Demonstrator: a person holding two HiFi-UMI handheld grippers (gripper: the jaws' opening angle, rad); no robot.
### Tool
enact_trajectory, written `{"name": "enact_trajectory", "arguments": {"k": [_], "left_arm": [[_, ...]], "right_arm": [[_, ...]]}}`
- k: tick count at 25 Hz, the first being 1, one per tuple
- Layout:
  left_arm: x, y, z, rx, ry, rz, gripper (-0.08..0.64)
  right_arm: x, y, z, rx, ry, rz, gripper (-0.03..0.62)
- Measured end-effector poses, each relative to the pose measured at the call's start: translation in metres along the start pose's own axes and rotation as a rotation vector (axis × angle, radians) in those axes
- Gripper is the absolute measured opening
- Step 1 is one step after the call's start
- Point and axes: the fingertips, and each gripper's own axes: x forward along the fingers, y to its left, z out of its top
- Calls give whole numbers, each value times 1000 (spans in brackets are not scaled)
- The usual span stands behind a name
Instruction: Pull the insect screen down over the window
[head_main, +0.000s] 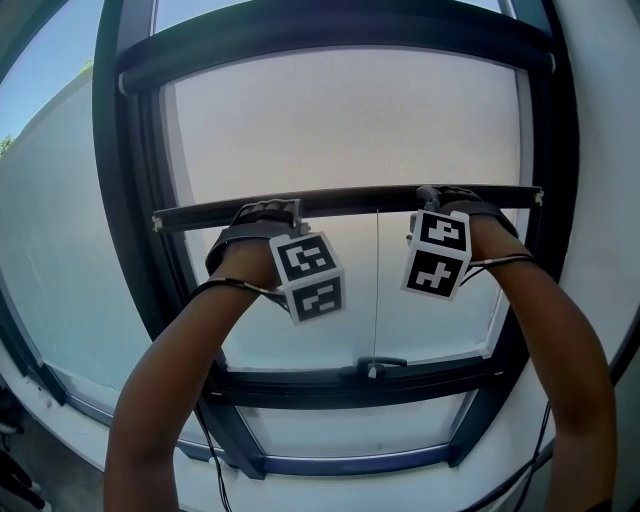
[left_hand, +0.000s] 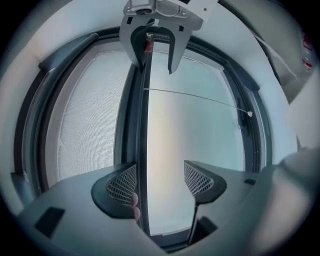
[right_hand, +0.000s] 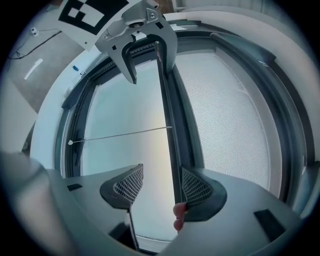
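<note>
Insect screen (head_main: 340, 120): drawn partway. The mesh hangs from the top of the window frame (head_main: 128, 200), and its pull bar (head_main: 350, 203) is found about midway down the frame, well above the frame's bottom rail (head_main: 300, 385).

Left gripper (left_hand: 159, 182): jaws spread. The pull bar passes between them and lies against one pad only, with a wide gap to the other. A fingertip (left_hand: 135, 200) is seen beside that pad.

Right gripper (right_hand: 160, 186): jaws likewise spread, with the bar lying against one pad and nothing pinched.

Risks noted:
- Neither bar contact is clamped. If the pull is made with the jaws apart, the bar is likely to slide off the pads and spring back toward the top of the frame.
- If one side is drawn faster than the other, the bar may be cocked and jam in the frame's side tracks.
- The pull cord (head_main: 377, 290) hangs from the bar's middle toward the bottom rail and could be snagged.

Orientation: the bar's long axis runs across the frame from side to side, roughly level. The mesh plane faces into the room, parallel to the glass.
</note>
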Motion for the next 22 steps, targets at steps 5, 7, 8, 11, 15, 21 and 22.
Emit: {"name": "enact_trajectory", "arguments": {"k": [5,7,8,11,15,21,22], "left_arm": [[0,-11,0,3,0,-15,299],[-1,-14,-1,2,3,-17,299],[-1,-15,-2,4,5,-18,299],[-1,-18,-2,7,9,-19,299],[0,-26,-1,-1,19,-33,299],[2,-57,3,0,24,-116,299],[4,-63,2,2,24,-130,299]], "right_arm": [[1,12,-1,-9,11,18,235],[0,15,0,-5,9,19,235],[-1,16,0,-2,10,21,235],[-1,20,-1,-10,27,23,235],[1,27,-3,-13,43,29,235],[6,54,-9,12,51,62,235],[9,59,-8,11,54,75,235]]}}
